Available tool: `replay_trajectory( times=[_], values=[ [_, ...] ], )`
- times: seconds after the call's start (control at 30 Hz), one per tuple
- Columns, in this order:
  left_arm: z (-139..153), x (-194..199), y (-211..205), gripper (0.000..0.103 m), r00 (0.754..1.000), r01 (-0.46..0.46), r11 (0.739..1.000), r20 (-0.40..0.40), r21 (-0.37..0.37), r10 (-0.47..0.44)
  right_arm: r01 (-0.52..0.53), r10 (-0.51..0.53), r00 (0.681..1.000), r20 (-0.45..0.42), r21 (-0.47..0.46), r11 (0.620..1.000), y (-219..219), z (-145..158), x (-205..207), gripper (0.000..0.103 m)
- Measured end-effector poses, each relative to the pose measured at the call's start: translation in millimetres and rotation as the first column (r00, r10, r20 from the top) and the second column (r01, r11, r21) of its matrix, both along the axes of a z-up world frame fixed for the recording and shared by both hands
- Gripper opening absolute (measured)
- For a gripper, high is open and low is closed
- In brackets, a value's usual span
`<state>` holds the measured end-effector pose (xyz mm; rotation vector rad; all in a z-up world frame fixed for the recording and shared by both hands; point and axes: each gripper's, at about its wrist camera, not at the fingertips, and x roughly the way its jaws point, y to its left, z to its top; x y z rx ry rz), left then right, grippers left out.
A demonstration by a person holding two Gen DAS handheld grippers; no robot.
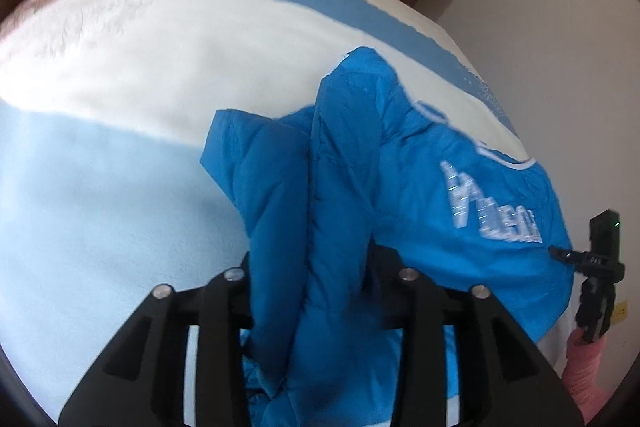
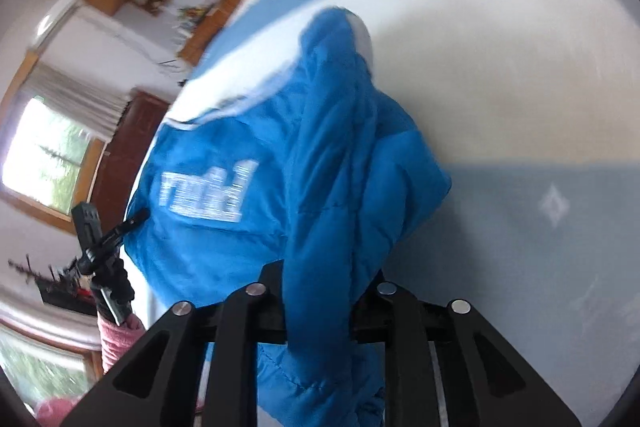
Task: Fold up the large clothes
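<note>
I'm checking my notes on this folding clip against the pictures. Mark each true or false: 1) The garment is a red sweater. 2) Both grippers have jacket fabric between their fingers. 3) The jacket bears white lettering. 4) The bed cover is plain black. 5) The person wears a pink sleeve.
1) False: it is a blue padded jacket.
2) True: the left gripper and the right gripper each have a bunch of jacket fabric between their fingers.
3) True: white lettering shows on the jacket, too blurred to read.
4) False: the bed cover is white and light blue.
5) True: a pink sleeve shows below the other gripper.
</note>
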<state>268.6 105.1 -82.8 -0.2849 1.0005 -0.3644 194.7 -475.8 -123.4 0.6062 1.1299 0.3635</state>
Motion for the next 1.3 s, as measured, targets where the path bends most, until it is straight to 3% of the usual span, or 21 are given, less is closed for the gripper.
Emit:
replay_trajectory(
  times=[0.1,0.2,0.37,0.43,0.6,0.7,0.73,0.83,0.9,1.1,1.3],
  values=[
    [-7,3,-1,0.042,1.0,-0.006,1.0,0.026,0.017,0.006,0.005,-0.005,1.0,0.009,0.035,0.999,-3,-13,5,0.026],
    [-13,-1,-5,0.047,0.998,-0.022,0.998,0.066,0.059,0.018,0.006,-0.006,1.0,0.03,0.005,1.0,3,-18,4,0.029],
    [-12,-5,0,0.051,0.998,-0.056,0.998,0.024,0.005,0.056,0.019,-0.019,1.0,0.022,-0.008,1.0,3,-19,-10,0.032],
    [-5,-11,2,0.056,0.997,-0.079,0.996,0.013,0.031,0.078,0.041,-0.039,0.999,0.033,-0.075,0.996,5,-10,-19,0.048],
    [40,-38,9,0.058,0.988,-0.143,0.98,0.078,0.138,0.133,0.06,-0.015,0.991,0.131,-0.347,0.936,19,45,-51,0.051],
    [72,-63,-4,0.058,0.975,-0.178,0.952,0.173,0.248,0.137,0.031,0.031,0.988,0.154,-0.384,0.923,33,70,-69,0.042],
    [78,-68,-10,0.058,0.973,-0.179,0.948,0.188,0.265,0.131,0.017,0.047,0.987,0.152,-0.394,0.919,39,76,-75,0.035],
    [87,-85,-32,0.06,0.977,-0.132,0.954,0.201,0.27,0.078,-0.036,0.107,0.984,0.145,-0.425,0.904,62,85,-89,0.026],
    [84,-91,-48,0.06,0.979,-0.118,0.954,0.193,0.277,0.066,-0.058,0.122,0.984,0.126,-0.423,0.904,66,81,-88,0.019],
    [53,-85,-74,0.06,0.989,-0.081,0.944,0.143,0.319,0.037,-0.09,0.121,0.992,0.045,-0.431,0.898,72,47,-84,0.016],
    [26,-76,-77,0.062,0.991,-0.09,0.939,0.123,0.333,0.052,-0.096,0.093,0.995,-0.027,-0.374,0.922,64,15,-71,0.009]
  ],
)
